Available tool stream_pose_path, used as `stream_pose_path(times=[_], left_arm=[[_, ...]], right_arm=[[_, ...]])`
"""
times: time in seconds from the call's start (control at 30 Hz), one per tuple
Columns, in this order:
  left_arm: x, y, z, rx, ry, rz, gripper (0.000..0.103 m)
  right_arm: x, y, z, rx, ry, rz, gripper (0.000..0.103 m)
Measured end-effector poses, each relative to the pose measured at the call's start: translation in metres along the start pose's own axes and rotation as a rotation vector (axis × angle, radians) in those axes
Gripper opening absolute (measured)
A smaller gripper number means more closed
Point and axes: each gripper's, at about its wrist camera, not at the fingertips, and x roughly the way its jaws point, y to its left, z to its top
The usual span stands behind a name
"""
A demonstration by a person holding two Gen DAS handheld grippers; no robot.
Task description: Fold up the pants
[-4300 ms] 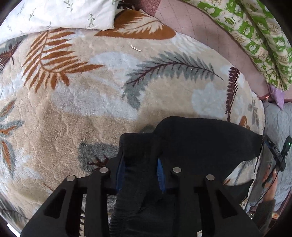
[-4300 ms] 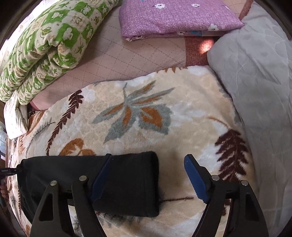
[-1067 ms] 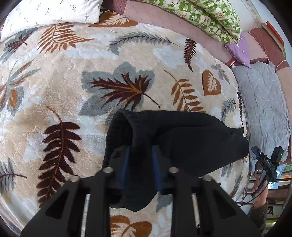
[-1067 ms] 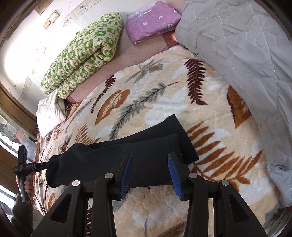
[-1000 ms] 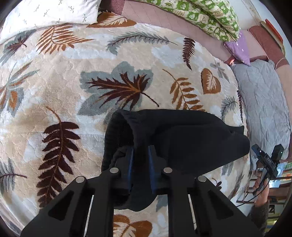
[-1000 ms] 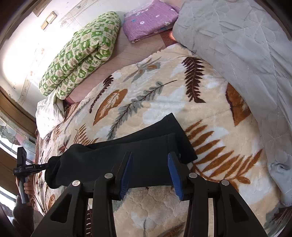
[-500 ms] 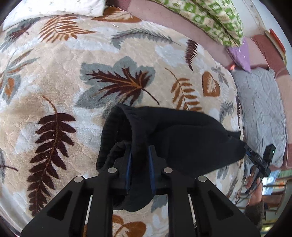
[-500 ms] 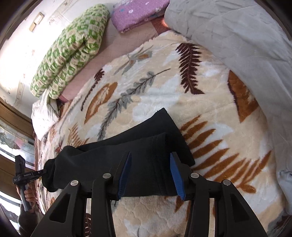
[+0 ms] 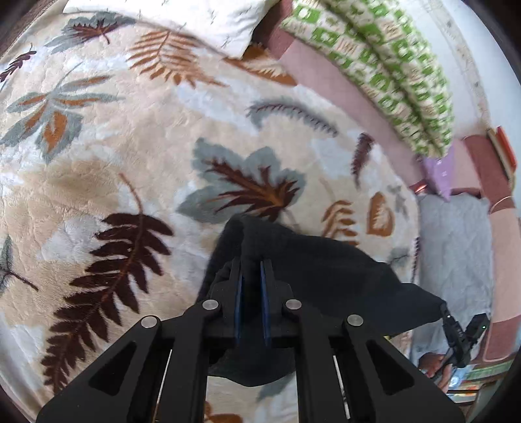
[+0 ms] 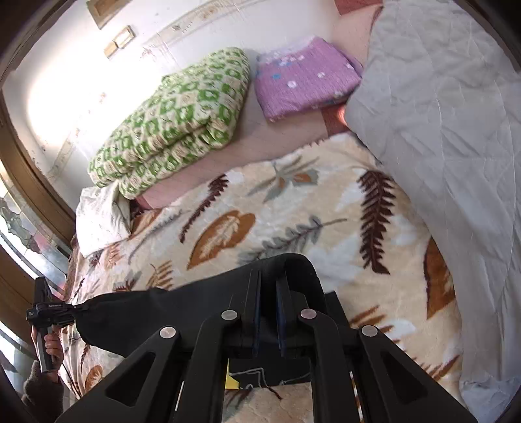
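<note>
Okay, left wrist view: left gripper (image 9: 250, 283) pinched tight on one end of the black pants (image 9: 312, 270), dark cloth bunched between the blue pads; the rest of the garment stretches off to the right, lifted off the leaf-print blanket (image 9: 114, 156), toward the other gripper, small and half cut off at the frame edge. White pillow (image 9: 195, 19) and green quilt (image 9: 384, 55) sit far back, both blurred. Which end is held here, waistband or cuffs, can't tell. Right wrist view: right gripper (image 10: 268, 302) also clamped on the pants (image 10: 156, 312), fabric humped up over the fingertips; a white label and a yellow tag show under the jaws. Far end goes left to the left gripper, held by a hand (image 10: 52, 348) near the frame edge. Purple folded cloth (image 10: 302, 81) and grey quilt (image 10: 449, 123) lie well apart. Progress, my read: pants look already doubled into a long strip, held at both ends above the blanket, so bringing the ends together and laying it flat is still to do. Layer count is hidden by black-on-black.
</note>
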Motion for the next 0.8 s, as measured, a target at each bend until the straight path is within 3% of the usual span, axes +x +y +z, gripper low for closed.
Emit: stream_pose_path(times=[0.17, 0.3, 0.4, 0.53, 0.6, 0.67, 0.73, 0.8], left_arm=[[0.018, 0.017, 0.005, -0.034, 0.043, 0.025, 0.008], [0.026, 0.013, 0.011, -0.006, 0.058, 0.064, 0.008], [0.026, 0.008, 0.013, 0.031, 0.062, 0.081, 0.009], [0.020, 0.006, 0.012, 0.068, 0.069, 0.061, 0.010], [0.017, 0.004, 0.012, 0.088, 0.074, 0.054, 0.010], [0.015, 0.003, 0.012, 0.096, 0.082, 0.044, 0.011], [0.013, 0.003, 0.012, 0.095, 0.085, 0.031, 0.012], [0.013, 0.003, 0.012, 0.095, 0.093, 0.020, 0.014]], right_arm=[[0.025, -0.031, -0.028, 0.078, 0.080, -0.038, 0.008], [0.045, -0.056, -0.050, 0.115, 0.152, -0.087, 0.009], [0.053, -0.062, -0.059, 0.124, 0.198, -0.105, 0.017], [0.031, -0.061, -0.050, 0.152, 0.145, -0.076, 0.024], [0.008, -0.053, -0.037, 0.143, 0.073, -0.059, 0.025], [-0.003, -0.033, -0.022, 0.104, 0.037, -0.023, 0.039], [0.002, -0.003, -0.006, 0.061, 0.042, 0.049, 0.048], [0.027, 0.048, 0.007, -0.031, 0.115, 0.163, 0.049]])
